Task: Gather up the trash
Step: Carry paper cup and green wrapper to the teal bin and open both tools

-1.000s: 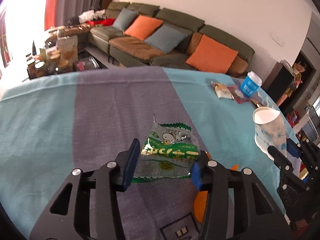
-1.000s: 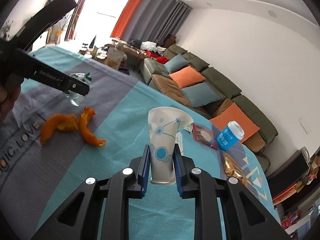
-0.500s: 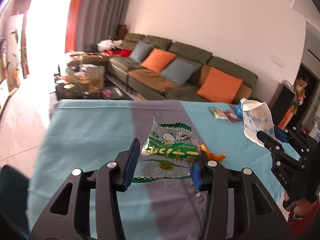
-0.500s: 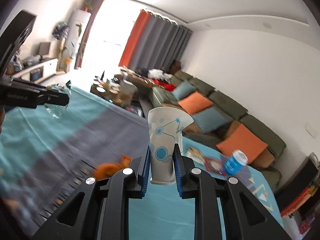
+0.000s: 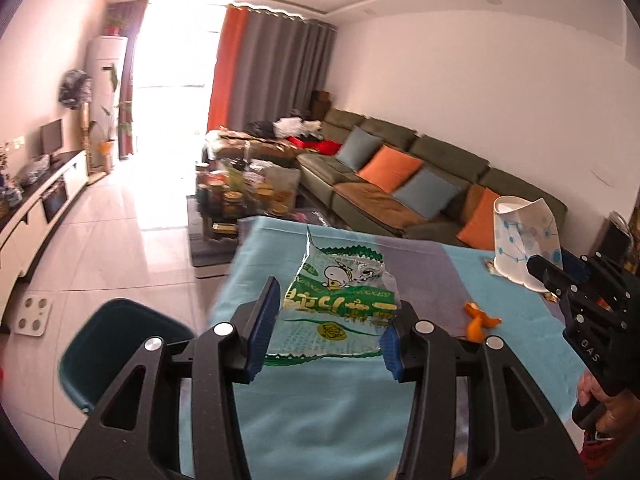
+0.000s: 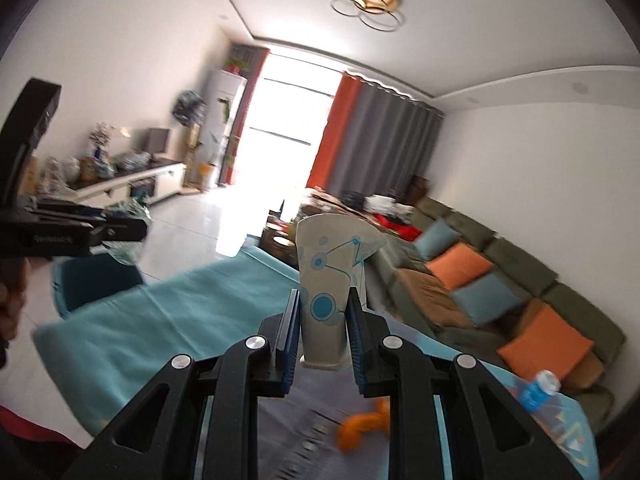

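The green-and-white snack wrapper [image 5: 340, 304] is pinched between the blue pads of the left hand-held gripper [image 5: 326, 334], whose jaws are closed onto its two side edges. The wrapper hangs in the air above the near part of the counter [image 5: 328, 400], crumpled, with its torn top pointing up. The crushed paper cup [image 6: 330, 280], white with blue dots and lines, sits between the pads of the right hand-held gripper [image 6: 322, 328], jaws pressed tight against its lower half, rim end up and flared open. It too is lifted off the counter. In the left wrist view the same cup [image 5: 522, 240] shows over the counter's right side, held by the right hand-held gripper [image 5: 560, 276].

On the counter, covered by a teal and grey cloth, a piece of orange peel [image 5: 478, 320] lies near the right edge; in the right wrist view it is blurred, just below the gripper [image 6: 362, 424]. A blue cup with a white lid [image 6: 538, 390] stands toward the far right corner. Past the counter's left edge a dark teal bin [image 5: 116, 344] stands on the tiled floor [image 5: 120, 240]. Beyond the far edge are a cluttered coffee table [image 5: 240, 196] and a green sofa [image 5: 440, 168] with orange and blue cushions.
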